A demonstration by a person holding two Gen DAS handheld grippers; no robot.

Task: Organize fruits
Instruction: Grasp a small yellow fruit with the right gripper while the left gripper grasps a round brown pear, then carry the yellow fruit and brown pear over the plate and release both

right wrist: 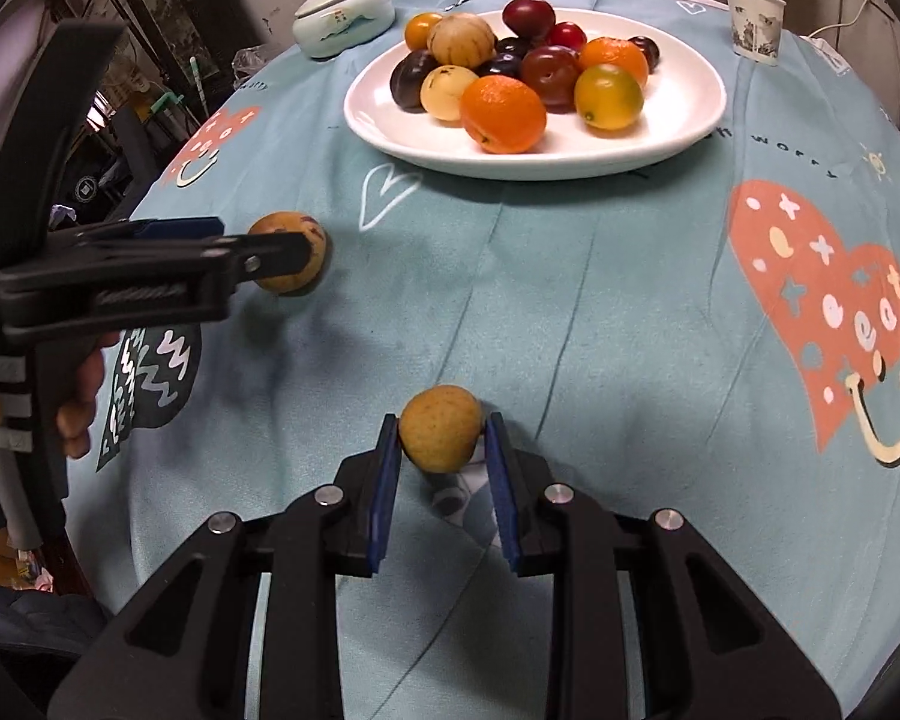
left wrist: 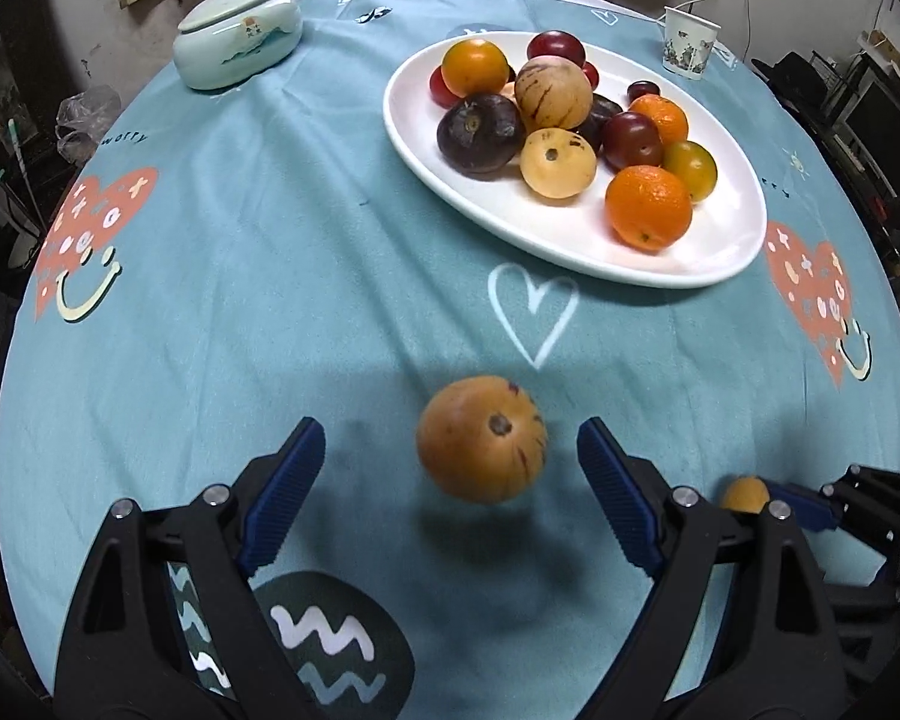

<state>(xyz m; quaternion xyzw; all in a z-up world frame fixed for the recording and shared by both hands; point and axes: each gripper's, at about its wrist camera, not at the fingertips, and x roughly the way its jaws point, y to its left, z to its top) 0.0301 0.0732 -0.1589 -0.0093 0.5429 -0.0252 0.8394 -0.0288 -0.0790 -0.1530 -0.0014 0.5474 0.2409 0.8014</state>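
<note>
Tan striped fruit (left wrist: pixel 481 439) on tabletop (left wrist: pixel 270 276), centred between spread jaws of left gripper (left wrist: pixel 450 483), untouched. Right gripper (right wrist: pixel 441 438) jaws pinching small yellow fruit (right wrist: pixel 440 437). Plate (left wrist: pixel 720 252) with piled fruit ahead, nearer right side of left gripper.

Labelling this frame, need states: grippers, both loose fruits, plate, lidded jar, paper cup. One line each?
left gripper: open, jaws either side of the striped fruit, pads not touching it
right gripper: shut on the small fruit
striped orange-brown round fruit: on the cloth, ungripped
small yellow speckled fruit: clamped between blue pads
white oval plate: piled with fruit
pale green ceramic jar: lid on
white printed paper cup: upright
</note>
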